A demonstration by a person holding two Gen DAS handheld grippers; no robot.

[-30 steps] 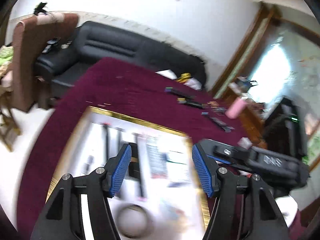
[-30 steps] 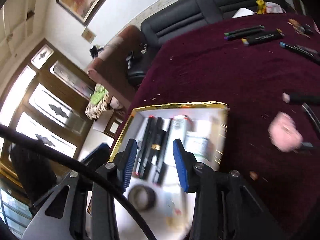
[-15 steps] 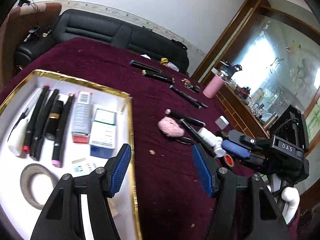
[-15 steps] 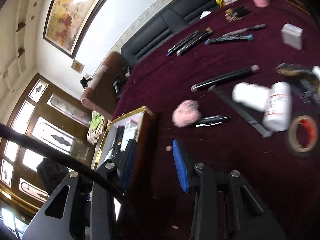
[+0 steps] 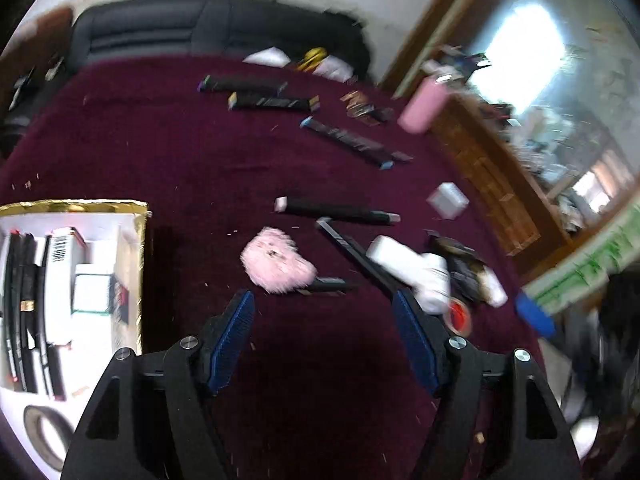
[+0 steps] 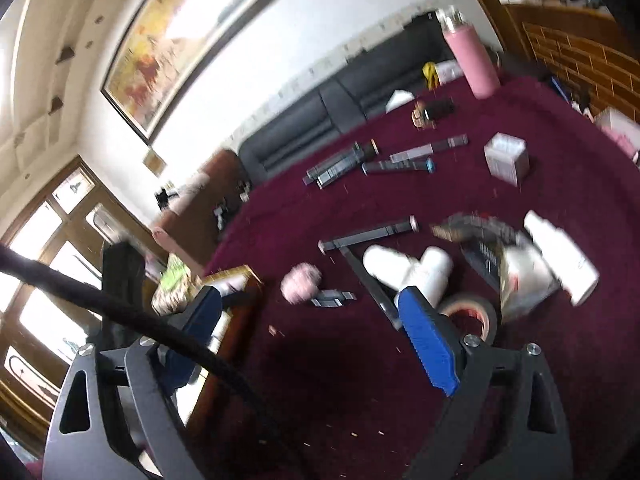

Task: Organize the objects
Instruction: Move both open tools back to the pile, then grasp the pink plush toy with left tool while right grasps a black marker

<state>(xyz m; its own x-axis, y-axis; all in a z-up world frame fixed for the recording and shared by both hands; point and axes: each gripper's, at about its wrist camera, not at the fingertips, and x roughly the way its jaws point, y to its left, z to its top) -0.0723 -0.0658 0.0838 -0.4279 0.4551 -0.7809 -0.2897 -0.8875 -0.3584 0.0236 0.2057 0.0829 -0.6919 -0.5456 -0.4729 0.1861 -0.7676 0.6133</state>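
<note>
A gold-rimmed white tray [image 5: 138, 264] at the left holds several dark pens, small boxes and a tape roll. Loose items lie on the maroon tablecloth: a pink fluffy ball [image 5: 276, 262] [image 6: 301, 282], white bottles [image 5: 416, 268] [image 6: 404, 268], a black marker [image 5: 336, 210], a tape roll with red core [image 6: 472, 314] and a small white box [image 5: 447, 200] [image 6: 505, 156]. My left gripper [image 5: 324, 332] is open and empty just in front of the pink ball. My right gripper [image 6: 316, 340] is open and empty, its right finger near the bottles.
More dark pens [image 5: 272, 102] lie at the far side of the table. A pink flask [image 6: 472, 62] stands at the far right edge. A black sofa [image 5: 200, 28] sits behind the table, a wooden cabinet [image 5: 500, 184] to the right.
Both grippers swung right, away from the tray toward the loose items. The right gripper's jaws have opened wider. Nothing was picked up.
</note>
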